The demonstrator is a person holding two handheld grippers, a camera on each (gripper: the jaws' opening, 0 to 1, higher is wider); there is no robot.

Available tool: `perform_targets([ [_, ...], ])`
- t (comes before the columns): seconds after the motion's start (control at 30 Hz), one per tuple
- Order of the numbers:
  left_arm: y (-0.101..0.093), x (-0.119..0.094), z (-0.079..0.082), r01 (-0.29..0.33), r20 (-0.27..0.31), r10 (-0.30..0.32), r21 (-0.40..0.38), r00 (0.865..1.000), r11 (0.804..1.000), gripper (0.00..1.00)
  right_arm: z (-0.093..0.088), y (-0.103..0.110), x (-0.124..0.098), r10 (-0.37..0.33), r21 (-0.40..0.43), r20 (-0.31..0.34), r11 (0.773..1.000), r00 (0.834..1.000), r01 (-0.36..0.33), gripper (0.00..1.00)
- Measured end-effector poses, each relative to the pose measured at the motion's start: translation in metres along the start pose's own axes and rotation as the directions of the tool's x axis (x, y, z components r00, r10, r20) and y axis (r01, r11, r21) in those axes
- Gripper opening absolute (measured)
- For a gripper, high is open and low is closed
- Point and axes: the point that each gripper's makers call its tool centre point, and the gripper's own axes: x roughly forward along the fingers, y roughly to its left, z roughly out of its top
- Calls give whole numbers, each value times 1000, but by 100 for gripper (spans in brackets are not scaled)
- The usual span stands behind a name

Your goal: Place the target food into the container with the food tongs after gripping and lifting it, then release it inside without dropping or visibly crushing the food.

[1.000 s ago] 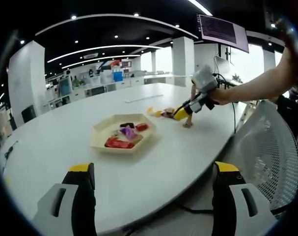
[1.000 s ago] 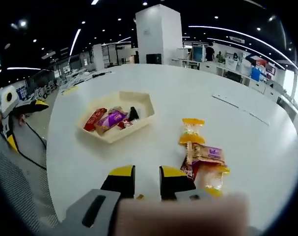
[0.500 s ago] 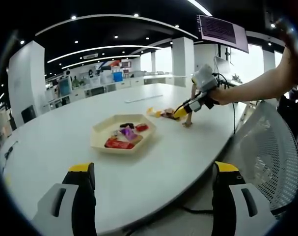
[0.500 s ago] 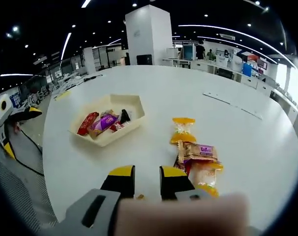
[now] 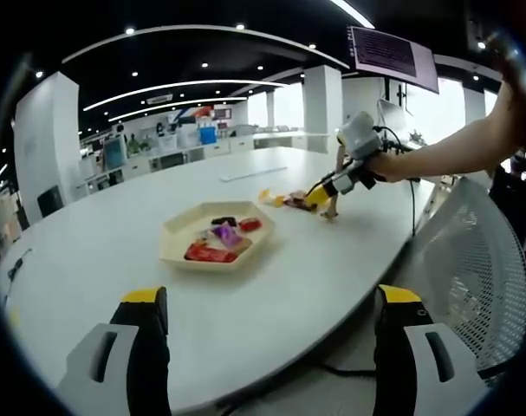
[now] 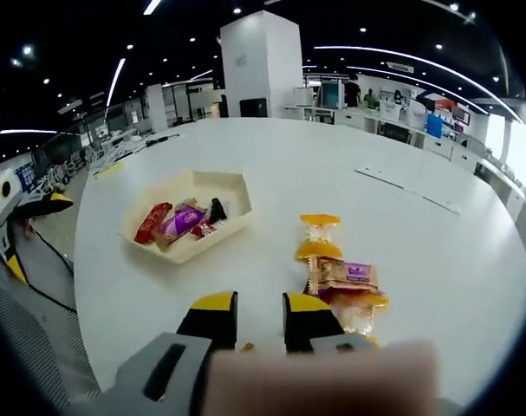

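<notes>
- Biggest thing is the white table: the cream hexagon tray sits mid-table with a few wrapped snacks already in it, same spot as a second ago.
- The right gripper has crept closer to the loose snack pile; the packets now lie just beside its tips, so I'd guess a grab is next. Nothing lifted yet.
- Its jaws are narrow, just a slim gap, nothing between them.
- The left gripper hasn't budged: jaws wide, empty, hanging off the table edge.
- The left gripper view shows the person's arm and a mesh chair; the right gripper view gives packet detail, with an orange-ended one farthest out.
</notes>
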Motion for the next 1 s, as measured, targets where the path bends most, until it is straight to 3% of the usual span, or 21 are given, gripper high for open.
perform_targets([
  [0.2, 0, 0, 0, -1, -1, 1, 0, 1000, 1000, 96, 1, 3, 1, 12, -31, 25, 999, 1000, -12, 23],
  [0.73, 0, 0, 0, -1, -2, 1, -1, 1000, 1000, 96, 2, -10, 5, -17, -79, 19, 997, 1000, 19, 29],
  [1.0, 0, 0, 0, -1, -3, 1, -2, 1000, 1000, 96, -1, -16, 10, -24, -65, 5, 998, 1000, 24, 30],
])
